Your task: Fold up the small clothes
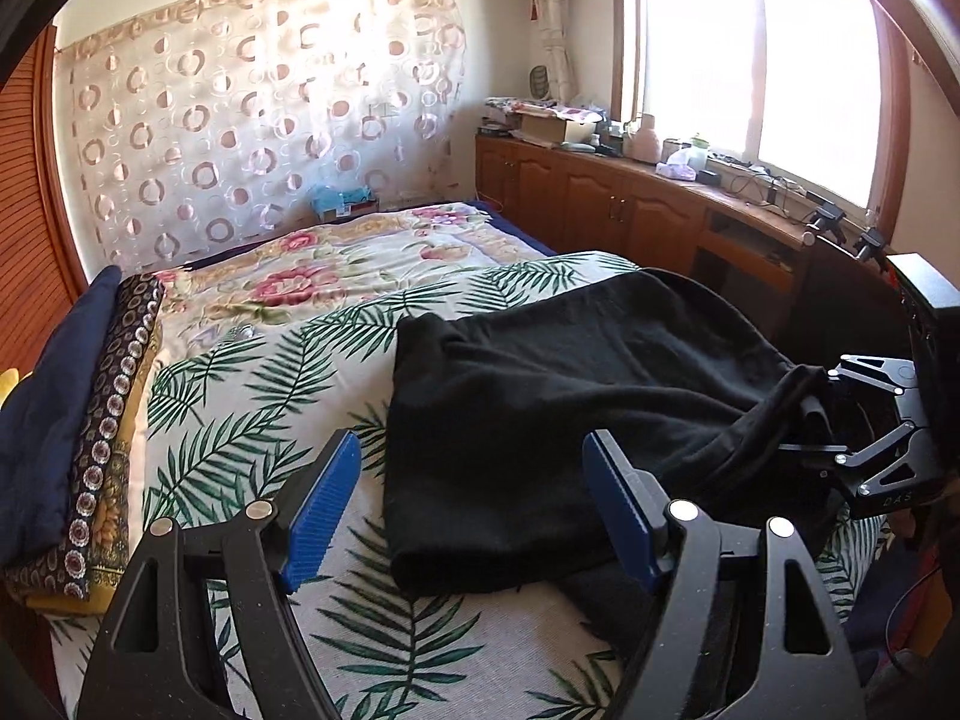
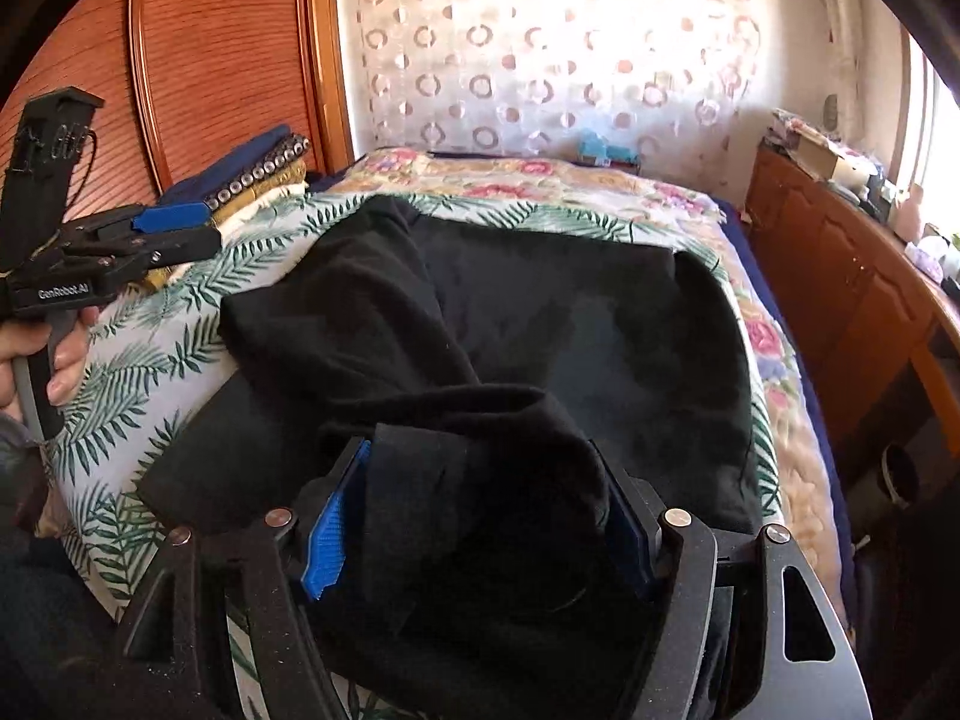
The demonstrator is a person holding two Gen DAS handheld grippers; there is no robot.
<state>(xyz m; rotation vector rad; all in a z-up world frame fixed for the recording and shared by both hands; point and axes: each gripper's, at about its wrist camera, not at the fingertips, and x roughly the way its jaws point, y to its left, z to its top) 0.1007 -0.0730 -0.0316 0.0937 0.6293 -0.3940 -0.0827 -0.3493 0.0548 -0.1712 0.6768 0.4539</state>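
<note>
A black garment [image 1: 540,390] lies rumpled on the palm-leaf sheet [image 1: 252,396], with one part folded over itself. My left gripper [image 1: 474,510] hovers over the garment's near left edge, its blue pads [image 1: 324,510] wide apart and pressing on nothing. In the right wrist view the left gripper [image 2: 213,231] sits off to the left, above the sheet [image 2: 132,372]. My right gripper [image 2: 480,534] is shut on a thick bunch of the black garment [image 2: 540,330], which fills the gap between its pads. The left wrist view shows that bunch drawn up to the right gripper [image 1: 810,414].
A stack of folded fabrics [image 1: 78,420] lies along the bed's left side, also visible as the stack [image 2: 252,180]. A floral quilt [image 1: 336,276] covers the far half of the bed. A cluttered wooden cabinet [image 1: 630,204] lines the right wall. A hand [image 2: 36,360] grips the left handle.
</note>
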